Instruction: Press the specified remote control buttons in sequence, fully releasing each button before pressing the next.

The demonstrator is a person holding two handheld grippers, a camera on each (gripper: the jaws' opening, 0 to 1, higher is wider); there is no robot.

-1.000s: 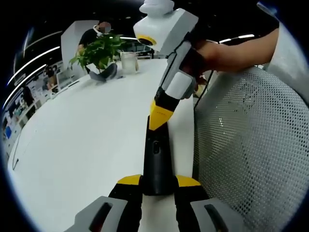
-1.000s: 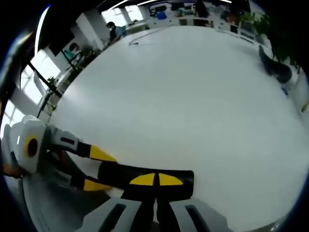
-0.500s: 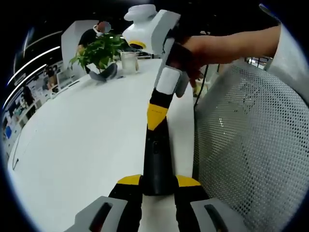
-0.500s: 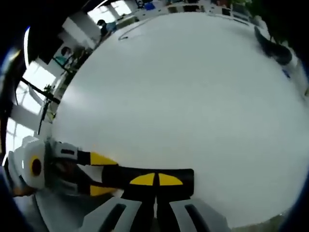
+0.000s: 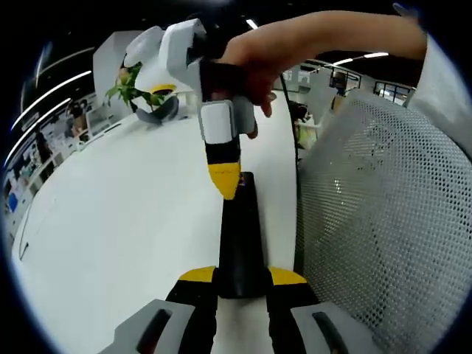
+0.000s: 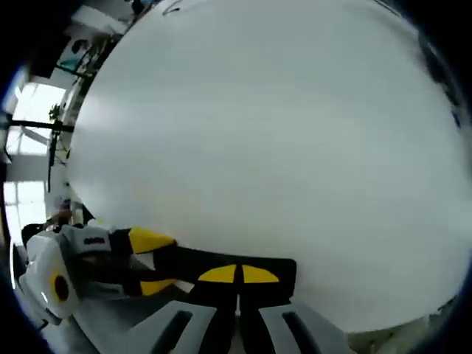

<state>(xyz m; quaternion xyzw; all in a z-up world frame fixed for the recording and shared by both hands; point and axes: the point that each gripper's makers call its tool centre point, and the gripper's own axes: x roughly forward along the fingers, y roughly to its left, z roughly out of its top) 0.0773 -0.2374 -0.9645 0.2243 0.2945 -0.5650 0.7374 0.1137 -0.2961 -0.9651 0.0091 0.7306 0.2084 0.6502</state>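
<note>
Gripping the remote (image 5: 240,243), the left hand-held gripper (image 5: 242,280) steadied it; the closed right hand-held gripper (image 5: 224,181) at twelve o'clock seemingly needed repositioning for another press.

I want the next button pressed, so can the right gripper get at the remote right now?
Probably yes. The right gripper, shut, points down at the remote, which the left gripper holds steady on the table, nothing between them.

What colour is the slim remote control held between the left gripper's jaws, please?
Black: the slim remote control shows best in the left gripper view.
</note>
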